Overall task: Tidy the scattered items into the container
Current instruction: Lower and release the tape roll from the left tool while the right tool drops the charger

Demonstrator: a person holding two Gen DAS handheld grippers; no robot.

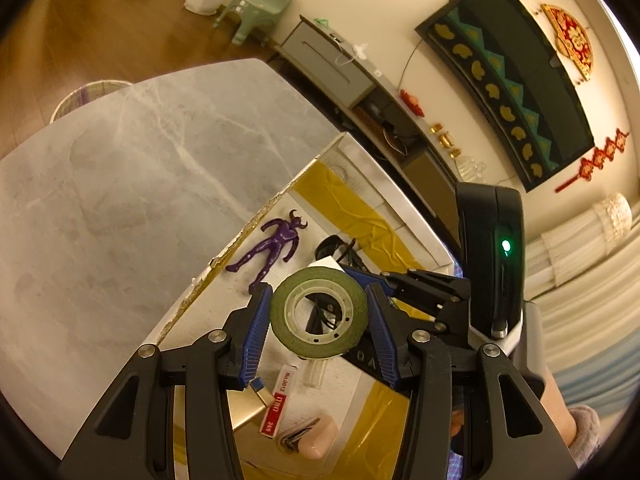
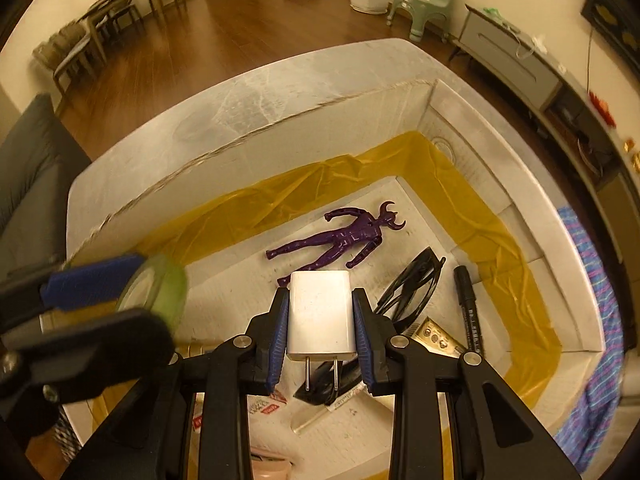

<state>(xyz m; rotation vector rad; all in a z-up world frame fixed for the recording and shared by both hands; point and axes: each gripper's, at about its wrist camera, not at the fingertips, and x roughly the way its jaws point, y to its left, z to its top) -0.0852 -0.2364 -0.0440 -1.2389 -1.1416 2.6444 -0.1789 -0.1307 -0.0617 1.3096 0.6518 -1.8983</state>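
My left gripper (image 1: 318, 314) is shut on a green tape roll (image 1: 320, 286), held over the white foam box (image 1: 248, 232). In the right wrist view the tape roll (image 2: 160, 292) and the left gripper (image 2: 132, 308) show blurred at the left, above the box's near corner. My right gripper (image 2: 320, 320) is shut on a white plug charger (image 2: 320, 312), prongs toward the camera, above the inside of the box (image 2: 256, 128). A purple horned figure (image 2: 340, 238) (image 1: 276, 242), black sunglasses (image 2: 412, 284) and a black marker (image 2: 470, 312) lie in the box.
The box stands on a grey marble table (image 1: 120, 200), whose edge (image 2: 280, 64) runs close behind the box. Yellow tape (image 2: 500, 216) lines its walls. A red-and-white label box (image 1: 276, 404) lies in the box. A blue striped cloth (image 2: 592, 320) hangs at the right.
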